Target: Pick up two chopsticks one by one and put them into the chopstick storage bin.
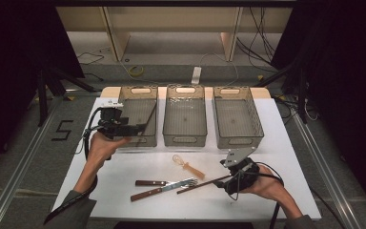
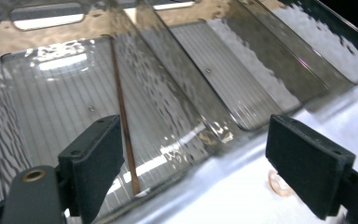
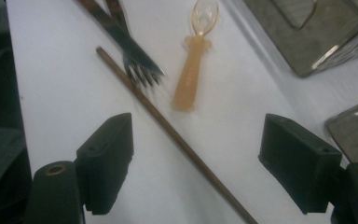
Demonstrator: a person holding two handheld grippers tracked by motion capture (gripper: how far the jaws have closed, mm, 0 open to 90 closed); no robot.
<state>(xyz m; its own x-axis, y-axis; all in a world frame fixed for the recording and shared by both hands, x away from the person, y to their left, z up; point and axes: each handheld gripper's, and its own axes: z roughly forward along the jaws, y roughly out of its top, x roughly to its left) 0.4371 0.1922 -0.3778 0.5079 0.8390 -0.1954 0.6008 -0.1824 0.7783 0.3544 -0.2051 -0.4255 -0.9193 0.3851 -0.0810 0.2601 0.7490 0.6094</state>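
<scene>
The left gripper [image 1: 132,130] was held over the front part of the left bin [image 1: 145,138], its jaws spread wide apart and holding nothing; in the left gripper view its two black pads [image 2: 95,161] stood clear of everything below. A thin brown chopstick [image 2: 123,119] lay inside the left bin, leaning from the bin floor up toward the far right wall. The right gripper [image 1: 221,180] was low over the near right part of the table [image 1: 286,143], jaws likewise wide apart and empty. In the right gripper view a second chopstick [image 3: 177,140] ran diagonally across the table between the two pads [image 3: 109,156], apparently touching neither. Just beyond it lay a fork [image 3: 137,58] with a wooden handle, and beside the fork an orange-handled clear spoon [image 3: 193,56] with its bowl pointing away. In the high view a wooden-handled knife [image 1: 151,182] lay alongside the fork near the table's front centre. The table surface was white. Three clear grey plastic bins stood in a row along its far edge; the middle bin [image 1: 185,138] and the right bin [image 1: 255,131] held nothing. Beyond the table, cables [image 1: 262,43] trailed over a grey floor, a black numeral "5" [image 1: 62,130] was marked on the floor at left, and the legs of pale wooden furniture [image 1: 116,40] stood further back. The surroundings were dark.
</scene>
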